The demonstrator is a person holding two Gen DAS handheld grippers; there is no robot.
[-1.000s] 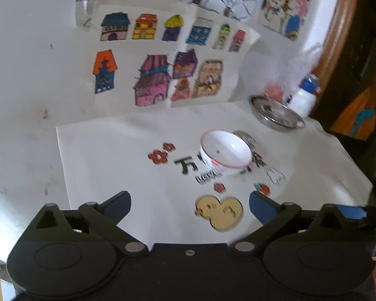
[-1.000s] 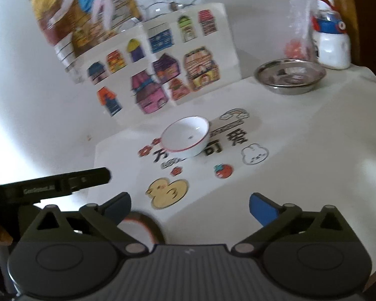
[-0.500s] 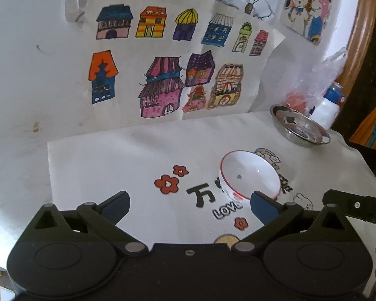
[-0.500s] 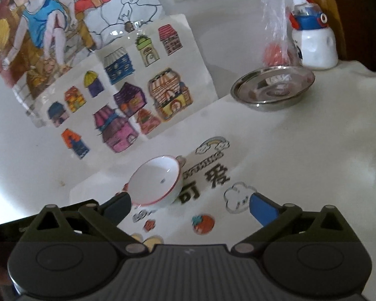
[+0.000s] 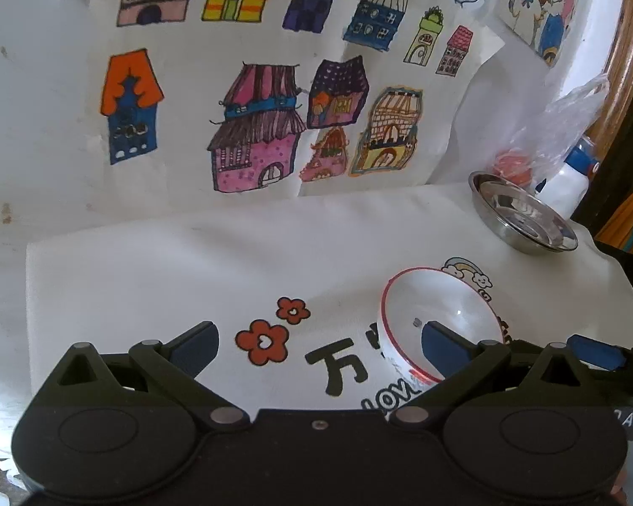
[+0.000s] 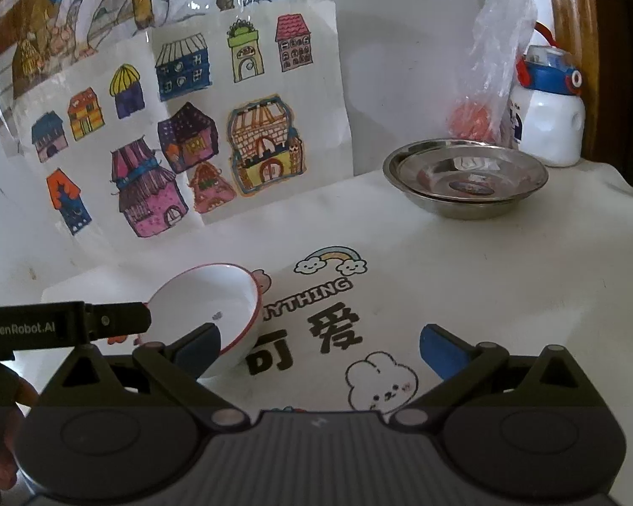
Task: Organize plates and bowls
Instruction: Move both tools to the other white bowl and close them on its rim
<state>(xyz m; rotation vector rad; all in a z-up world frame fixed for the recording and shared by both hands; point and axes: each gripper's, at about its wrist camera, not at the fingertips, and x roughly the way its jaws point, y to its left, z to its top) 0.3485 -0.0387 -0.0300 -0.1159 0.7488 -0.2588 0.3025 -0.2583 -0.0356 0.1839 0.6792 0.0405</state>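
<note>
Left side first: my left gripper [image 5: 320,343] has pushed in a good way over the last second, and its jaws stand wide, nothing between them. The white ceramic bowl with the red rim [image 5: 439,320] used to sit out ahead in the middle of the view; now it fills the right-hand side, and my right-hand blue pad [image 5: 443,348] overlaps its near rim. I cannot tell whether the pad touches the rim. The bowl looks tipped a little towards me on the white printed cloth [image 5: 190,261] covering the bench.

Moving right: my right gripper [image 6: 320,343] is also spread wide and empty, and it too has closed in. From here the bowl [image 6: 209,312] lies low at the left, just behind my left-hand pad, with the left tool's black bar beside it.

Far right, the shallow stainless-steel dishes [image 6: 464,179] sit stacked near the back corner, well apart from the bowl, untouched.

My read: the approach is done, the grasp on the bowl comes next, probably by the left gripper, then a carry to that steel stack.
</note>
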